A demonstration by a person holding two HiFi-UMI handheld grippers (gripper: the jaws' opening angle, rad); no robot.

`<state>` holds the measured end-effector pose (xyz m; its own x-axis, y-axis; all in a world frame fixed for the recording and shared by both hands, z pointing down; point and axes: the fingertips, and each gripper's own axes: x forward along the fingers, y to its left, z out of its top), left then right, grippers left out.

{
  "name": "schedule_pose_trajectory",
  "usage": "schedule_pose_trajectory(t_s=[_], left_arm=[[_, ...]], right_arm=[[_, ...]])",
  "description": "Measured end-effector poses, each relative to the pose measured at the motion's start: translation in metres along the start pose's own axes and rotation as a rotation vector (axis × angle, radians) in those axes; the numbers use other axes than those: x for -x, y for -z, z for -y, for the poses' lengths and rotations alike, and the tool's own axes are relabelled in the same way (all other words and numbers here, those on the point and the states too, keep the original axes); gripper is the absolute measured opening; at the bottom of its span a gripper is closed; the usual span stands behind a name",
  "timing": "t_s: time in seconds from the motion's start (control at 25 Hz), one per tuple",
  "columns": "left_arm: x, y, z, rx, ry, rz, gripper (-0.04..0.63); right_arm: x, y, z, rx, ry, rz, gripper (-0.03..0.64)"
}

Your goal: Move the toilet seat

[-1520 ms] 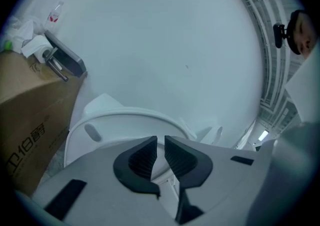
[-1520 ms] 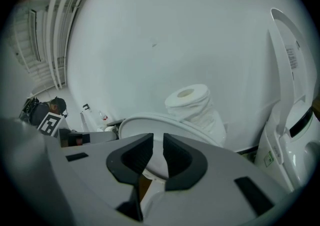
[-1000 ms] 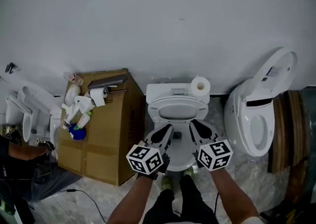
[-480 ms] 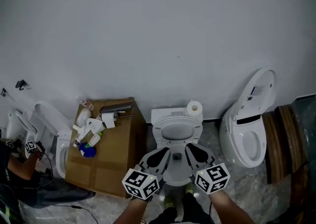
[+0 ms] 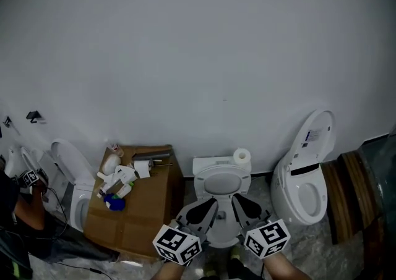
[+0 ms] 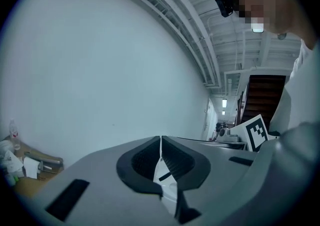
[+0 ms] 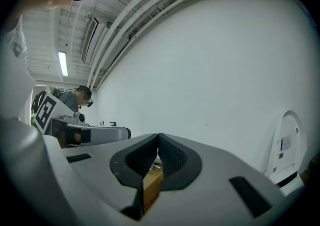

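The white toilet (image 5: 221,187) stands against the wall in the head view, its seat and lid lying flat over the bowl. Both grippers hover in front of it, above its near rim, touching nothing. My left gripper (image 5: 214,201) is shut, the tips meeting with nothing between them (image 6: 160,140). My right gripper (image 5: 234,200) is closing, its tips coming together on nothing (image 7: 158,137). Both gripper views look at the bare white wall. The marker cubes sit at the head view's bottom edge.
A toilet-paper roll (image 5: 241,156) sits on the tank. A cardboard box (image 5: 142,211) with bottles and paper stands left of the toilet. A second toilet (image 5: 304,186) with raised lid stands at the right, a third (image 5: 71,189) at the left beside a person (image 5: 21,214).
The head view has drawn back and tilted up: the toilet looks smaller and lower, with more wall showing. Both grippers have dropped toward the bottom edge, still side by side before the bowl.
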<state>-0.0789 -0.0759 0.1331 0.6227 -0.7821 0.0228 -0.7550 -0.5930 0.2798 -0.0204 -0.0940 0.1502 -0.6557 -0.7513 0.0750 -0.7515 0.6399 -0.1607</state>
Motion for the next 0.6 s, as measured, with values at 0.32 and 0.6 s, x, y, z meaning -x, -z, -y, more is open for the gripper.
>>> schedule_pose_trajectory(t_s=[0.32, 0.6], left_arm=[[0.013, -0.025, 0.016, -0.055, 0.0, 0.049, 0.02], [0.023, -0.029, 0.019, -0.067, -0.004, 0.058, 0.02]], right_arm=[[0.015, -0.024, -0.016, 0.036, 0.013, 0.055, 0.015], [0.02, -0.028, -0.028, 0.046, 0.011, 0.063, 0.015]])
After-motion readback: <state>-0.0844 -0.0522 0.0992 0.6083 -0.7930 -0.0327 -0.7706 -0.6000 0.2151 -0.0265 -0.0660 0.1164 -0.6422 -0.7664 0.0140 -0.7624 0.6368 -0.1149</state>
